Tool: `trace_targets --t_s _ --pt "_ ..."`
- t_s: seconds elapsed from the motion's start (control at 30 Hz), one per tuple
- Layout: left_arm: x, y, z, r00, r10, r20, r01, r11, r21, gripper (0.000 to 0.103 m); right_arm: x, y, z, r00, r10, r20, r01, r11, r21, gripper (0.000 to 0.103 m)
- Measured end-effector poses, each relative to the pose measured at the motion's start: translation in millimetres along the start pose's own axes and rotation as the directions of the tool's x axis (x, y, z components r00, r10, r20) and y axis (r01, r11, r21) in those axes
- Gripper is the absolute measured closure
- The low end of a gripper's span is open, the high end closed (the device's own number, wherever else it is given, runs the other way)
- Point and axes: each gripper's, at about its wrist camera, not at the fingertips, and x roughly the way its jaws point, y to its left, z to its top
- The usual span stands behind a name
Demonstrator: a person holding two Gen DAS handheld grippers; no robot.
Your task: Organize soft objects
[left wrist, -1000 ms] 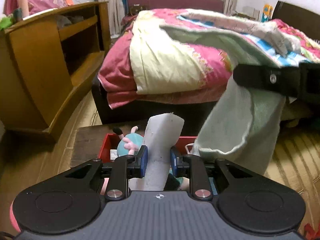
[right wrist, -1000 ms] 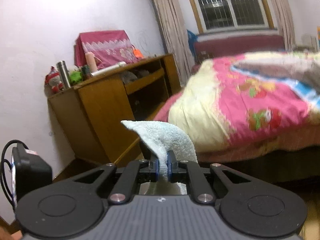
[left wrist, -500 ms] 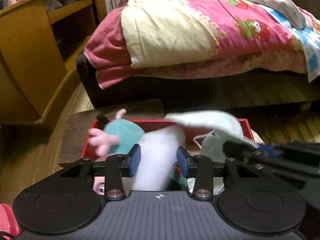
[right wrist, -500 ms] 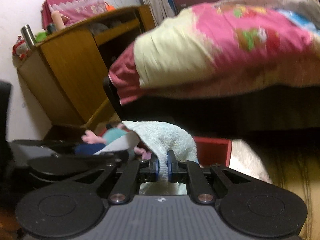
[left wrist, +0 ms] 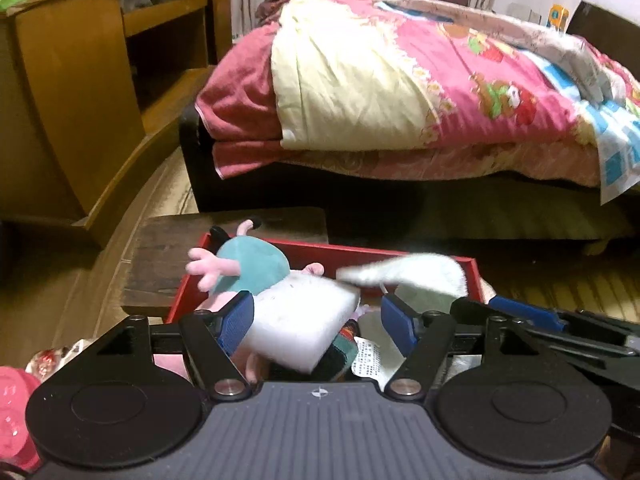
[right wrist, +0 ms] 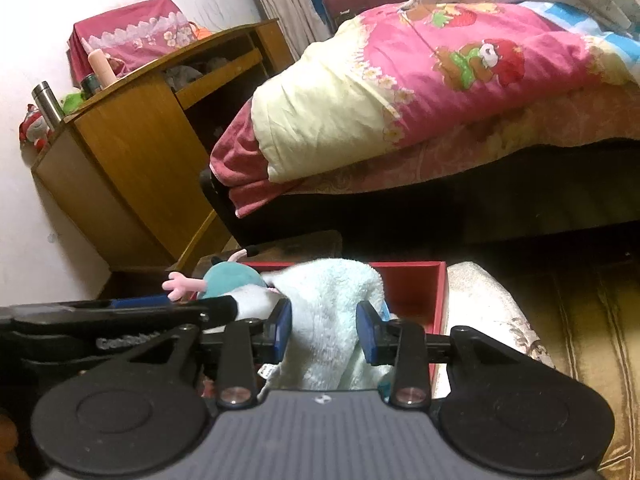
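A red box (left wrist: 400, 254) (right wrist: 438, 280) stands on a low dark wooden table (left wrist: 168, 248). In it lies a teal and pink plush toy (left wrist: 248, 268) (right wrist: 232, 276). My left gripper (left wrist: 316, 320) is open over the box, and a white sponge block (left wrist: 300, 324) lies loose between its fingers, leaning on the left pad. My right gripper (right wrist: 324, 328) is open too, with a pale green towel (right wrist: 332, 312) (left wrist: 420, 276) draped loosely between its fingers into the box. The right gripper also shows in the left wrist view (left wrist: 532, 316).
A bed with a pink and cream quilt (left wrist: 400, 80) (right wrist: 400, 92) stands behind the box. A wooden cabinet (left wrist: 80, 80) (right wrist: 140, 160) stands at the left. A pale cushion (right wrist: 488, 312) lies right of the box. Wooden floor (left wrist: 80, 312) surrounds the table.
Both grippers came down over the red box and opened. The sponge block and the towel were let go and now rest in the box.
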Motion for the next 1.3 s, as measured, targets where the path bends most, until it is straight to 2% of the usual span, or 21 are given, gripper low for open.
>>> trace_targets --t_s 0.27,0.5,0.83,1.03,1.13,1.3 --pt "-41 9 -15 1.000 0.005 0.018 -0.005 1.000 -0.016 0.032 -34 3 -6 1.000 -0.003 0.017 0.003 1.000 0.006 0.090" --pt "-77 17 -48 1.000 -0.007 0.027 0.007 1.000 -0.027 0.032 -64 13 -23 1.000 0.003 0.014 -0.003 1.000 -0.005 0.088" --pt "-115 38 -117 0.999 -0.031 0.018 0.033 0.995 -0.091 0.031 -92 27 -73 0.998 0.038 -0.048 -0.038 0.999 -0.009 0.087" --pt "-127 50 -148 1.000 -0.019 0.015 0.021 0.990 -0.136 0.029 -104 48 -97 0.997 0.041 -0.062 -0.045 0.997 -0.068 0.087" --pt "-126 54 -161 1.000 -0.016 -0.014 0.014 0.990 -0.143 0.029 -107 53 -109 0.997 0.031 -0.071 -0.037 0.996 -0.084 0.084" --pt "-135 59 -179 1.000 -0.012 -0.023 0.008 0.986 -0.166 0.029 -110 53 -135 0.991 0.024 -0.128 -0.035 0.996 -0.079 0.083"
